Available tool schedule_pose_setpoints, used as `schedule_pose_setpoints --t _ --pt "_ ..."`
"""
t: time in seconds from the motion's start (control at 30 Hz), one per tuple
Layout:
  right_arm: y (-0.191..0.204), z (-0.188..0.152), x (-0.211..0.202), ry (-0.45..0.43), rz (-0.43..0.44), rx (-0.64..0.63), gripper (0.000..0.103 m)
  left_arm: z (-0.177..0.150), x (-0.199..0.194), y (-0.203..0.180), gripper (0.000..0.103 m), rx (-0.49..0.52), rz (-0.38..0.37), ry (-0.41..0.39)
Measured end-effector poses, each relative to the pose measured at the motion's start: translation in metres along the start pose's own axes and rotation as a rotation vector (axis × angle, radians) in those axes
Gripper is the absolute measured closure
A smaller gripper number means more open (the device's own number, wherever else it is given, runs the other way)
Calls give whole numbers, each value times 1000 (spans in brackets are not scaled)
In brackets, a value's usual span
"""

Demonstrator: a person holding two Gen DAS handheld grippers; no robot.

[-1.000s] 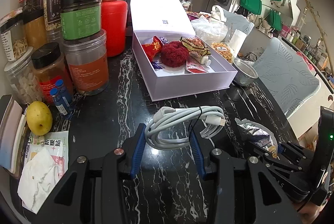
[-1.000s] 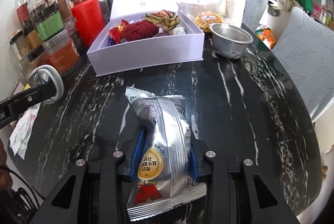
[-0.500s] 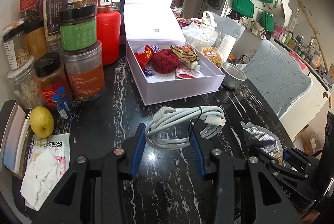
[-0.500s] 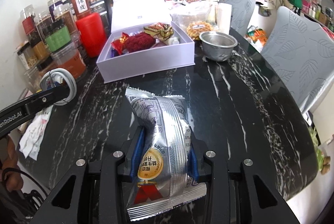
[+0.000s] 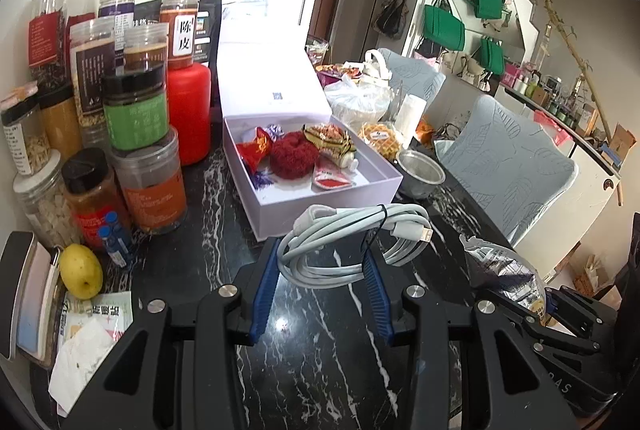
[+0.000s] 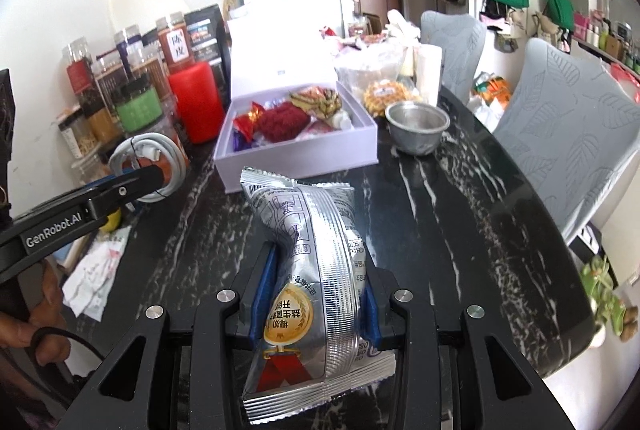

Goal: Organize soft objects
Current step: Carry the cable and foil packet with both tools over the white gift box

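Observation:
My left gripper (image 5: 322, 262) is shut on a coiled white cable (image 5: 352, 242) and holds it above the black marble table, short of the open white box (image 5: 320, 205). The box holds a red fuzzy item (image 5: 290, 153) and several snack wrappers. My right gripper (image 6: 316, 270) is shut on a silver snack packet (image 6: 316, 270) and holds it upright above the table. The packet also shows in the left wrist view (image 5: 500, 266), and the cable in the right wrist view (image 6: 148, 157). The box shows in the right wrist view (image 6: 300, 157).
Stacked jars (image 5: 136, 109) and a red canister (image 5: 188, 109) stand left of the box. A yellow fruit (image 5: 80, 270) and paper packets (image 5: 96, 322) lie at the near left. A metal bowl (image 6: 416, 125) and bagged food (image 5: 360, 101) stand right of the box. Chairs (image 6: 568, 133) line the table's right edge.
Both grippers have risen and pulled back from the box, still holding the cable and the packet. More of the room shows above the table.

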State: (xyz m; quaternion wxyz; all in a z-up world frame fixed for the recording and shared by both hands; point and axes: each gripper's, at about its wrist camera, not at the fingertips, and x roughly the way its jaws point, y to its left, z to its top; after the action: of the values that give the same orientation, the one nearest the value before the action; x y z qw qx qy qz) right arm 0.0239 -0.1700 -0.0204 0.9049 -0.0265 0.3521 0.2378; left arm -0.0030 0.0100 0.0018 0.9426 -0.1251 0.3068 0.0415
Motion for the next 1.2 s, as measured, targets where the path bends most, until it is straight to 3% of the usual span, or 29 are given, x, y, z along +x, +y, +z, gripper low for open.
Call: schedule_pose_setpoints --t 0.5,1.2 --pt "-2 51 -9 -85 69 -13 66 50 2 -7 62 24 -10 -77" --pt "-7 127 33 -132 134 -41 66 116 42 -12 62 69 19 -116"
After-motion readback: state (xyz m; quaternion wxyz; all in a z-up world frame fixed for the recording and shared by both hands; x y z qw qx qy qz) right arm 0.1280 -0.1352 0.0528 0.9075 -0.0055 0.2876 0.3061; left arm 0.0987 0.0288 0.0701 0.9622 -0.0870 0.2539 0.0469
